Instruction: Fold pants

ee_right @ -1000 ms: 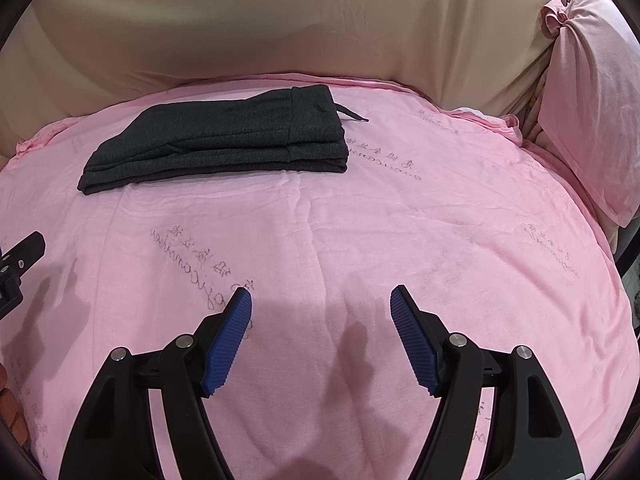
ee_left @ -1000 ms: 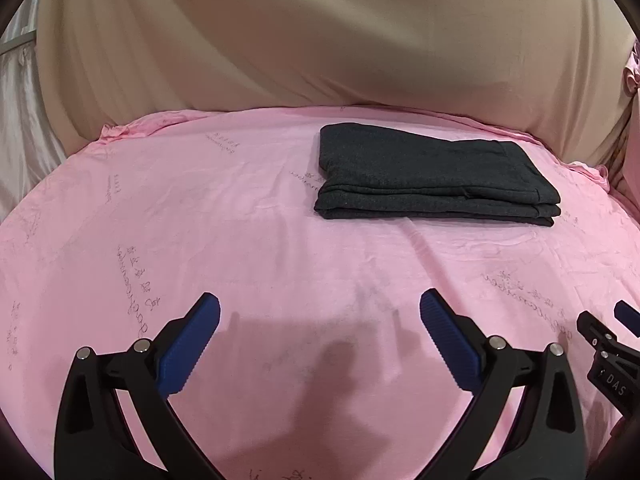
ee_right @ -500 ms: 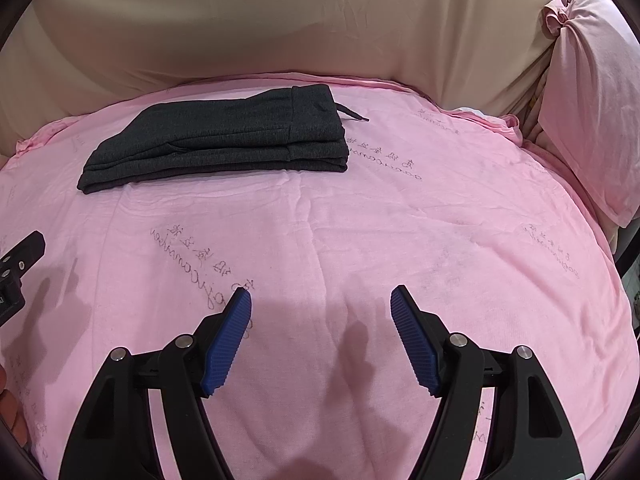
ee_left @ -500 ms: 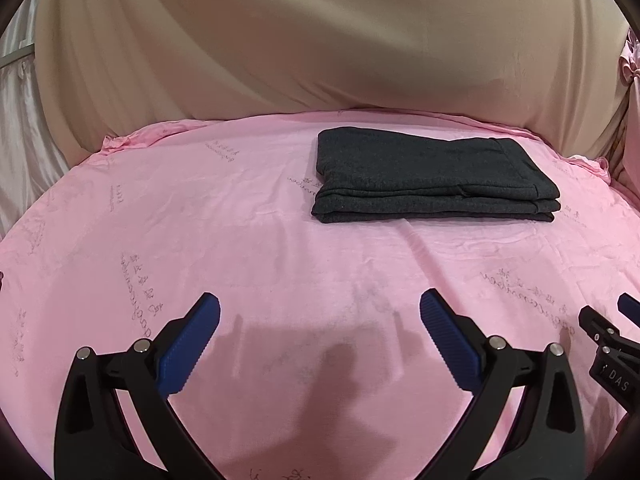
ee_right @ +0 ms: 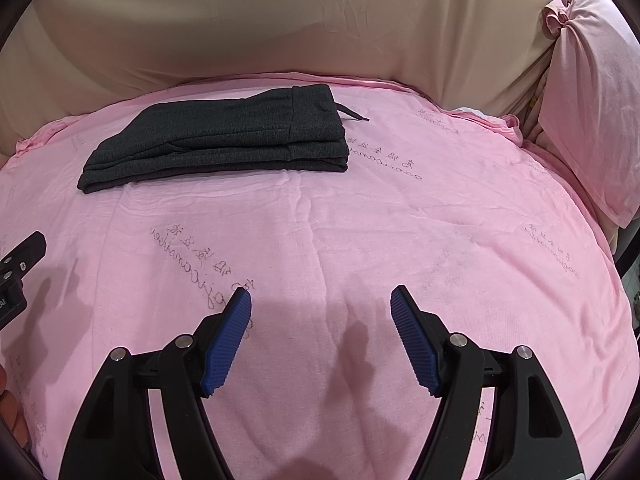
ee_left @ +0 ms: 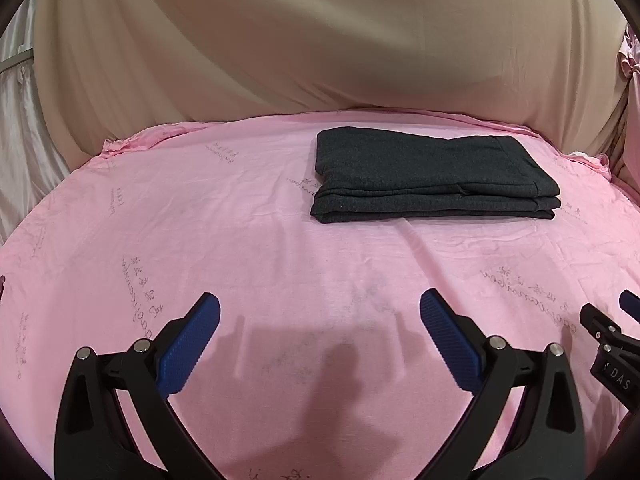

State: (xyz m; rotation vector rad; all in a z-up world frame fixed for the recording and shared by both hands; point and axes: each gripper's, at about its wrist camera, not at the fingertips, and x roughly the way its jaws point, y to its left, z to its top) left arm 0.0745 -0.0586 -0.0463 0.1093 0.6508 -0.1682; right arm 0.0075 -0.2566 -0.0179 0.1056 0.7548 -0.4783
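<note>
Dark grey pants (ee_left: 432,176) lie folded in a neat stack on the far part of the pink bed sheet (ee_left: 240,240). In the right wrist view the same pants (ee_right: 224,140) sit at the far left, a drawstring poking out at their right end. My left gripper (ee_left: 320,308) hovers open over bare sheet well short of the pants, nothing between its blue pads. Open too, my right gripper (ee_right: 320,296) holds nothing above the sheet (ee_right: 400,220). Each gripper's black body shows at the edge of the other's view.
A beige fabric backdrop (ee_left: 320,40) rises behind the bed. A pink pillow (ee_right: 592,112) stands at the right edge of the bed. A pale curtain (ee_left: 20,140) hangs at the far left. Bare pink sheet lies between the grippers and the pants.
</note>
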